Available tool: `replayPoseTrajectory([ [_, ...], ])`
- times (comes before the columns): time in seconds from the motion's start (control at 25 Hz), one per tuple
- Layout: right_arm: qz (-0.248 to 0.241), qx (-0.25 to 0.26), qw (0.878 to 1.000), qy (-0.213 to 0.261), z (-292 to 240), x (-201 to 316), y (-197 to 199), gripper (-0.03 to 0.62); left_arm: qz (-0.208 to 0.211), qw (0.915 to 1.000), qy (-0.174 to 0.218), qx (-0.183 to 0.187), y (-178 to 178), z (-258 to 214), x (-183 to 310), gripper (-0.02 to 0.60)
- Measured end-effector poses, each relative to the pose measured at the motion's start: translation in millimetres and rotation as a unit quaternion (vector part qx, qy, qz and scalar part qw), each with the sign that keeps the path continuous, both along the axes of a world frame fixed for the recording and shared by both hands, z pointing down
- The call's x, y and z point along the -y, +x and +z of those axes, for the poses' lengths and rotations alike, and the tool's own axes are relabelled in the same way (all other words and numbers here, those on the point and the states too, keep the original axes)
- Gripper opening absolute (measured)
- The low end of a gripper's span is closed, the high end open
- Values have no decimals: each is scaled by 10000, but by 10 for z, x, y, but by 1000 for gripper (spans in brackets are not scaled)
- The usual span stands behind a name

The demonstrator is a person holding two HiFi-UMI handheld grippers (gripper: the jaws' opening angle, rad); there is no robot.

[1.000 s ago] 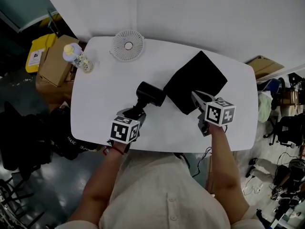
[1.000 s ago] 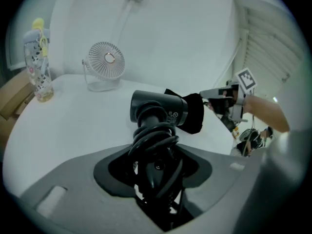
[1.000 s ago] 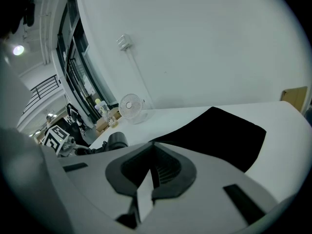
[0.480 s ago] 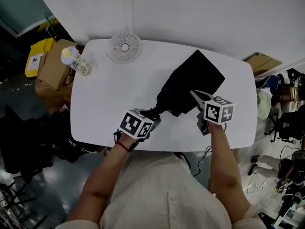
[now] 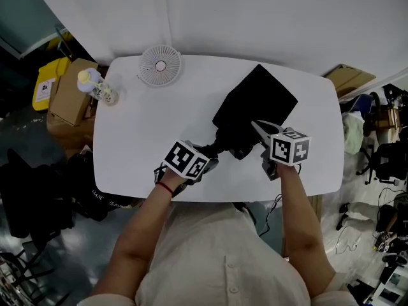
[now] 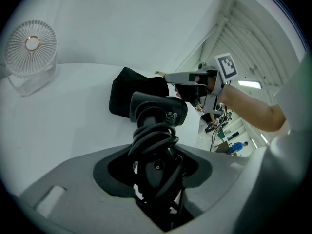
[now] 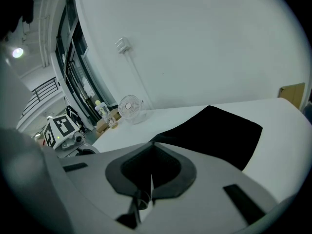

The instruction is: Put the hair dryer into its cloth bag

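- The white table [image 5: 127,152] with rounded corners is carrying everything I am working with.
- The cloth bag [image 5: 258,97] is lying flat toward the table's far right. It is plain black, roughly square, and set at an angle to the table's edges.
- The hair dryer [image 6: 158,110] is hanging just above the table at the bag's near left edge, its head right against the cloth. It is matte black, with a short, thick barrel lying crosswise, a small round label on the barrel's end, and its black cord looped in coils around the handle.
- My left gripper [image 5: 208,154] is clamping that cord-wrapped handle, its jaws part-way apart around it and pointing down toward the bag.
- My right gripper [image 5: 256,126] is pinching the bag's near edge, its jaws pressed almost together on the thin cloth.
- A small white desk fan [image 5: 160,65] is standing near the far left edge, well apart from the bag.
- A clear bottle with a yellow cap [image 5: 95,85] is sitting at the far left corner.
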State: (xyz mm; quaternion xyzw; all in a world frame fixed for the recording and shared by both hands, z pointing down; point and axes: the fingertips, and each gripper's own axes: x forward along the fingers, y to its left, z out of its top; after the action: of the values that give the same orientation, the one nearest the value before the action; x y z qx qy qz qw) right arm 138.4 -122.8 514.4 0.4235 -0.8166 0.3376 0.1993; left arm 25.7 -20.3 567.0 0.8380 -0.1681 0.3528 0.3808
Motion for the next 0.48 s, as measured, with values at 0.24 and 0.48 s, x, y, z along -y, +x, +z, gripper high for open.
replayPoseTrajectory([
  [0.24, -110, -67, 9999, 13, -12, -29, 7, 20, 39, 9978, 362, 551, -54, 126, 156, 212],
  [0.48, -145, -50, 9999, 8, -33, -37, 11, 20, -193, 9948, 600, 796, -20, 152, 244, 212],
])
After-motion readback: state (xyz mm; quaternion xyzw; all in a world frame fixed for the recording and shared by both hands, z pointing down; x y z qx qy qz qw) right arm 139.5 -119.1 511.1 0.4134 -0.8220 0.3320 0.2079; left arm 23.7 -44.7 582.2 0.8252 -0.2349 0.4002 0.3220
